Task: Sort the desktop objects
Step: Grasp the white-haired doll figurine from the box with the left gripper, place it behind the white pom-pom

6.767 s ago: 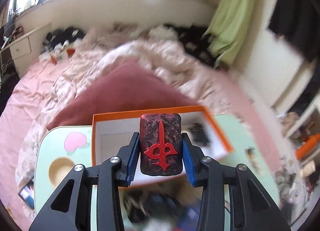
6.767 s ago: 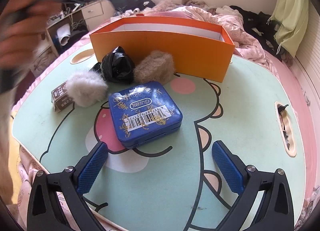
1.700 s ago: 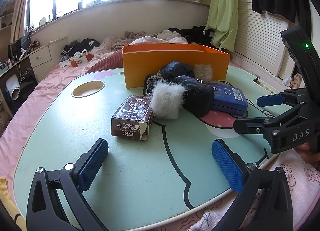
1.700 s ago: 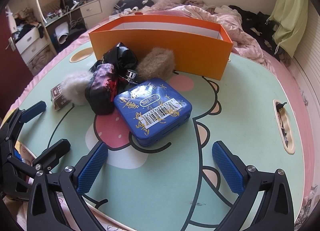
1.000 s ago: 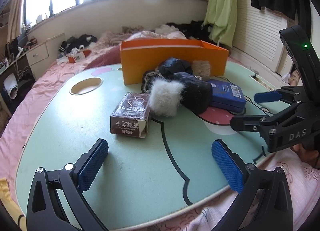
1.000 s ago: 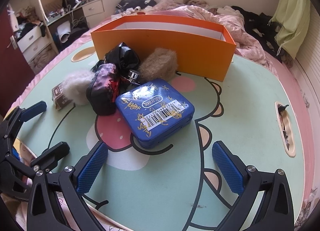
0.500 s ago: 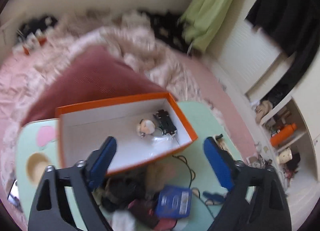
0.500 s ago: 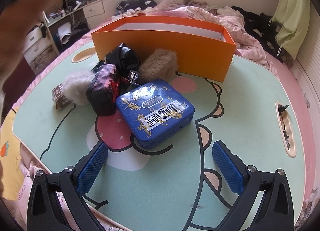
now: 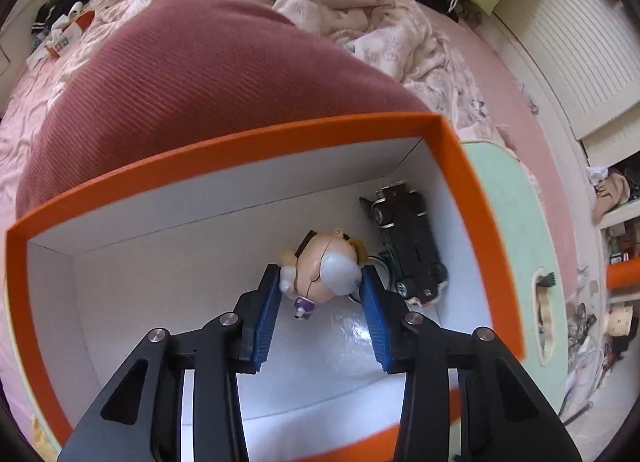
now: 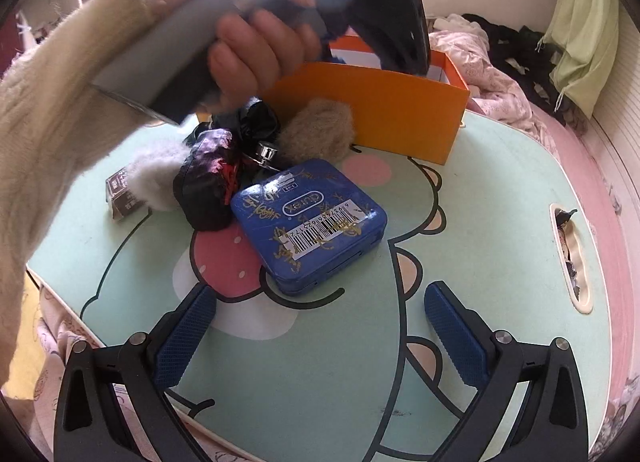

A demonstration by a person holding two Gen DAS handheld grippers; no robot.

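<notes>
In the left wrist view my left gripper (image 9: 320, 282) reaches down into the orange box (image 9: 240, 138) and is shut on a small doll figure (image 9: 324, 270) with a pale body. A black toy car (image 9: 408, 238) lies on the box floor just right of it. In the right wrist view my right gripper (image 10: 320, 318) is open and empty, low over the green table (image 10: 480, 222). In front of it lie a blue tin (image 10: 308, 222), a dark red pouch (image 10: 208, 182), a tan fluffy ball (image 10: 316, 134), a white fluffy ball (image 10: 156, 174) and a brown packet (image 10: 120, 194). The orange box (image 10: 380, 114) stands behind them.
The person's hand and sleeve (image 10: 248, 46) holding the left gripper fill the upper left of the right wrist view, over the box. A black bag (image 10: 256, 122) and a metal cap (image 10: 266, 152) lie by the pouch. A bed with a pink blanket (image 9: 200, 62) lies behind the table.
My left gripper has swung from low over the table up over the orange box, dropped inside and closed on the doll figure. The right gripper has not moved.
</notes>
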